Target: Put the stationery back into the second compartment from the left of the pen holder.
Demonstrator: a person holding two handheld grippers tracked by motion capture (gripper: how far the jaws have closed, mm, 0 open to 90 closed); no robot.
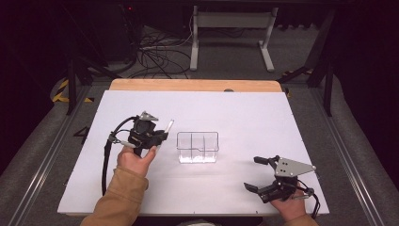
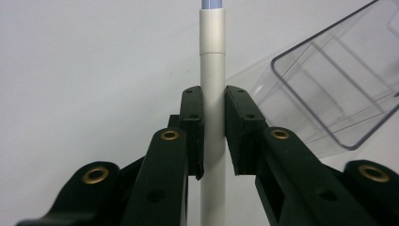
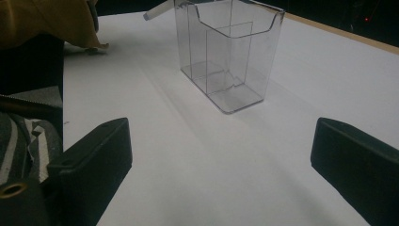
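Observation:
A clear plastic box with dividers [image 1: 198, 147] stands upright in the middle of the white board [image 1: 244, 117]. To its left, above the board, my left gripper [image 1: 162, 135] is shut on a white pen [image 1: 169, 125]. The left gripper view has its jaws [image 2: 213, 101] clamped on the pen's barrel [image 2: 212, 56], which ends in a bluish tip, and the box [image 2: 339, 84] just to the right. My right gripper [image 1: 251, 173] is open and holds nothing, near the front right of the board. It faces the box [image 3: 230, 52] across its spread jaws [image 3: 221, 141].
A wooden table edge [image 1: 195, 85] runs behind the board. Beyond it on the floor are cables [image 1: 157, 56] and a white desk frame [image 1: 233, 33]. A yellow sleeve [image 3: 47, 19] shows at the upper left of the right gripper view.

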